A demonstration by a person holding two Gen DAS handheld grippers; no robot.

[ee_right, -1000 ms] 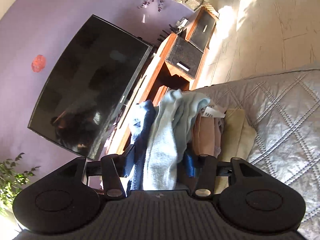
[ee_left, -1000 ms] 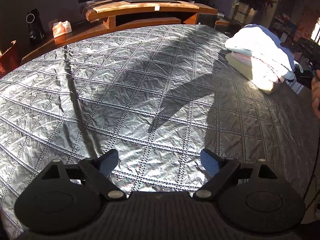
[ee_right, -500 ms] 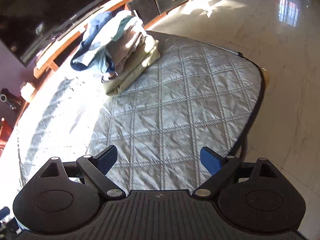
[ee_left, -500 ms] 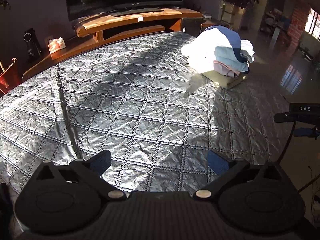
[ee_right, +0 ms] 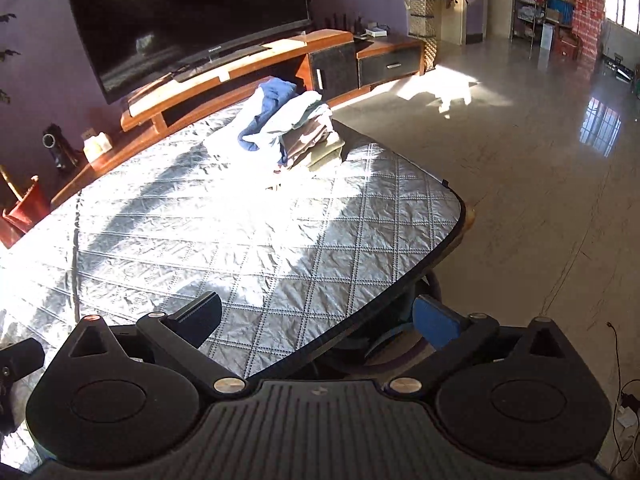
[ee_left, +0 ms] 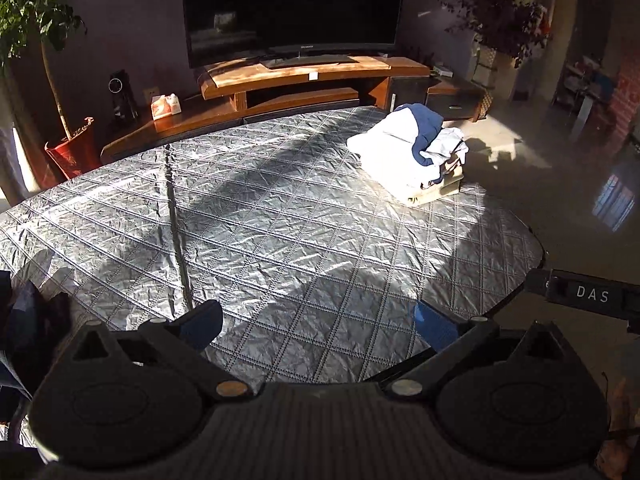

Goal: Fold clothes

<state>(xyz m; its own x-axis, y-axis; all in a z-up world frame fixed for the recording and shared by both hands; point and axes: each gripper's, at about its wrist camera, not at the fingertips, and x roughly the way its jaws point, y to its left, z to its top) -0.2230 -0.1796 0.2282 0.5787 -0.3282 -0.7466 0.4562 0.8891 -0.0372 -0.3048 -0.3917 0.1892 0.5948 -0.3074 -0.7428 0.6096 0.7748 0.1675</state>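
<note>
A stack of folded clothes (ee_left: 416,156) (ee_right: 292,128), white and blue on top and beige below, rests on the far right corner of the quilted silver cover (ee_left: 280,220) (ee_right: 240,240). My left gripper (ee_left: 318,322) hovers open above the near part of the cover, well back from the stack, with nothing between its fingers. My right gripper (ee_right: 320,316) hangs over the cover's near right edge. Its jaws are opening wide and hold nothing. Dark cloth (ee_left: 28,320) shows at the left edge of the left wrist view.
A large TV (ee_left: 292,4) stands on a long wooden stand (ee_left: 312,76) behind the cover. A tissue box (ee_left: 166,106) and a red plant pot (ee_left: 70,152) sit at the far left. Glossy floor (ee_right: 540,180) spreads to the right, with cables (ee_right: 624,408) near the corner.
The right gripper let go of the top garments on the stack, opened, rolled upright and drew back. The left gripper also pulled back and rose, so the stack looks farther away.
</note>
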